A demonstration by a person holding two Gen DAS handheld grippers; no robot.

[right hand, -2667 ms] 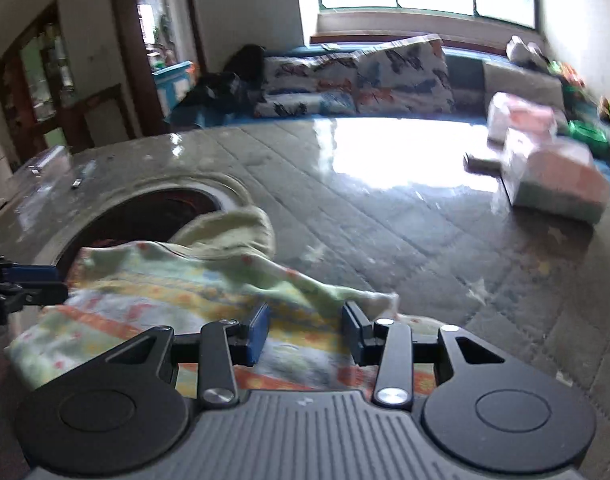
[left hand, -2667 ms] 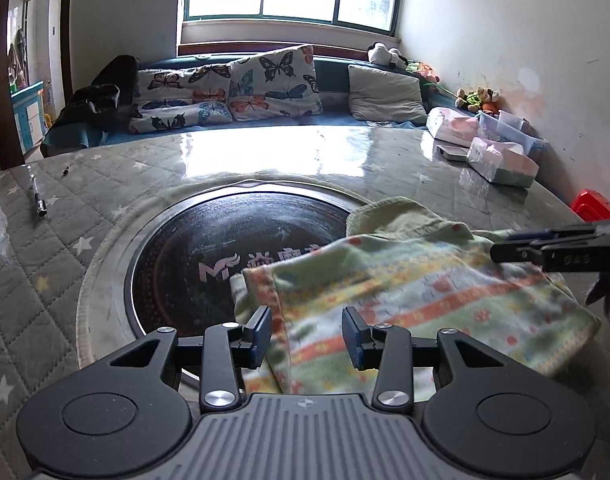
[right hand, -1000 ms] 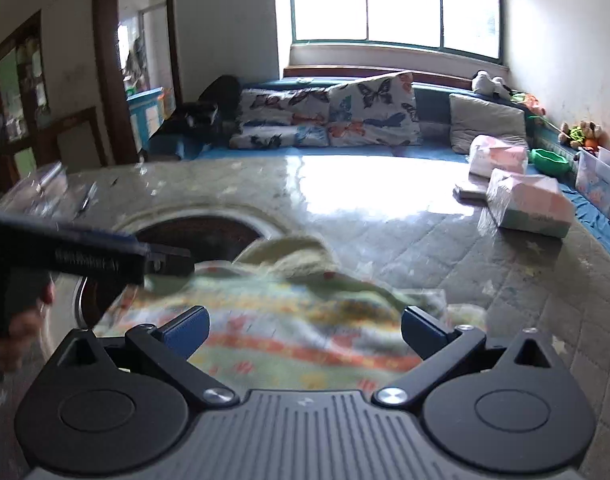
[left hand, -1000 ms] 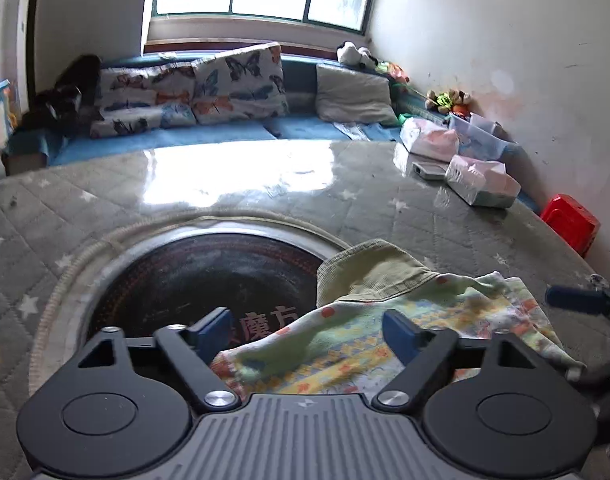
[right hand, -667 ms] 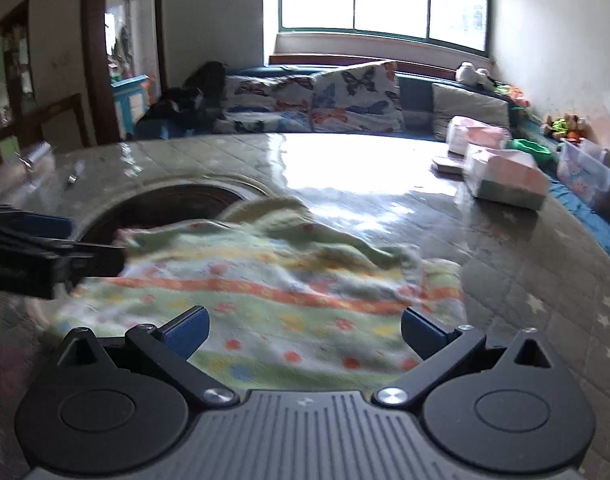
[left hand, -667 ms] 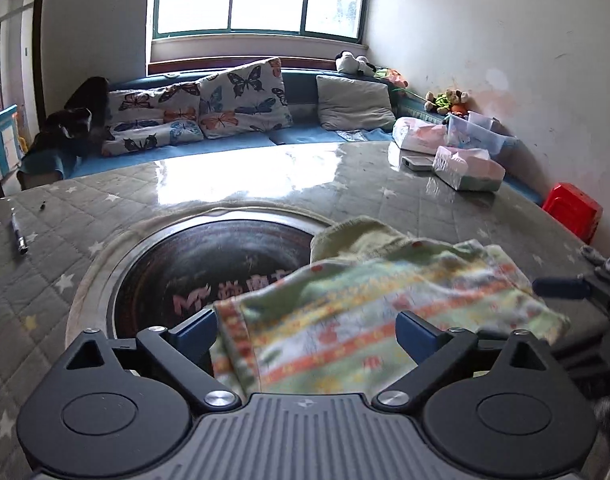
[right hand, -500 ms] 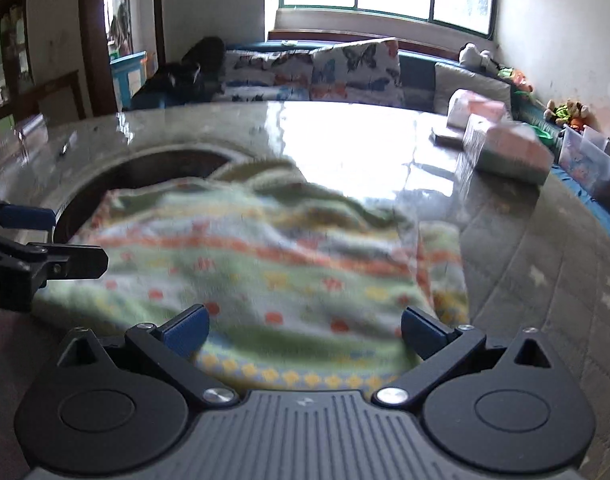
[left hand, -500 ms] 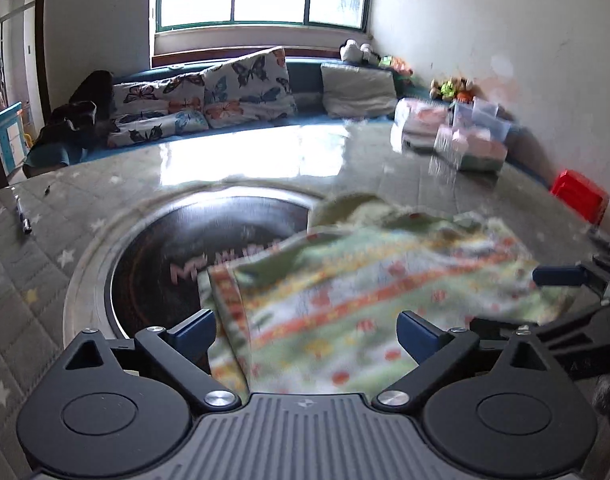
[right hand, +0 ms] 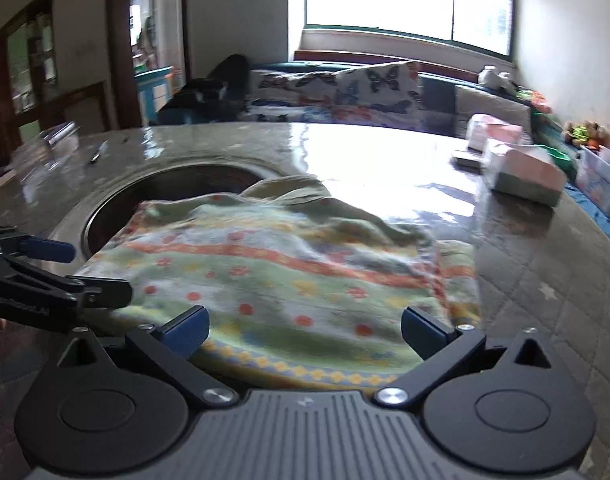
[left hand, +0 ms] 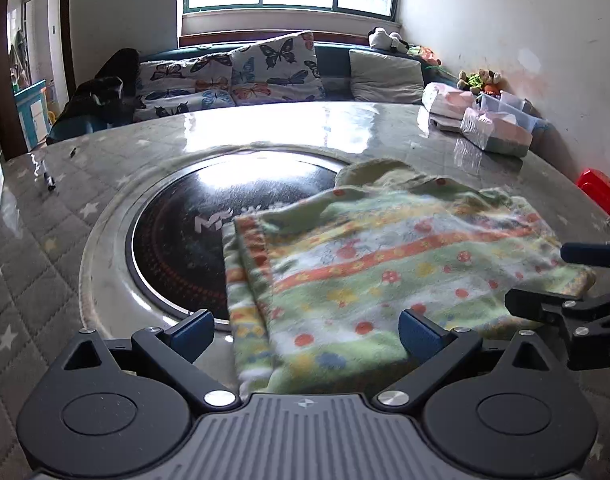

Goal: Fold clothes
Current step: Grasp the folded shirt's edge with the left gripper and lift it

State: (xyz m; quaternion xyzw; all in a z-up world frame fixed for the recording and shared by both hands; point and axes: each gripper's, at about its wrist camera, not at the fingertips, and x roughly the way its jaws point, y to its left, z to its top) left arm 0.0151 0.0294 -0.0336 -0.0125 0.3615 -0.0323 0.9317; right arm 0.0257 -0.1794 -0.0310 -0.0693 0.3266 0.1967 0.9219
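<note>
Grippers are framing the near edge of a folded garment [left hand: 385,264] on a round table [left hand: 65,240]. Nearest in the left wrist view, the left gripper [left hand: 307,330] is standing spread wide, gripping nothing; its blue pads are sitting on either side of the garment's near left corner, clear of the cloth. In the right wrist view, the right gripper [right hand: 305,326] is likewise standing wide and gripping nothing, its pads bracketing the near hem towards the garment's right side. Each gripper is showing at the side of the other's view, just beside the cloth.

The garment, a fleecy green piece with orange stripes and small flowers, is lying flat near the table's front edge, its left part overlapping the dark round cooktop [left hand: 177,232] set in the table's middle. A plain green collar or hood is poking out at its far edge. Further off, tissue packs [left hand: 493,132] are sitting at the table's far right edge.

Judging by this, one fold is lying finished and the cloth is released. The next move is probably calling for fresh grips on an edge, perhaps the near hem, both pads closing on every layer, to fold it again.
</note>
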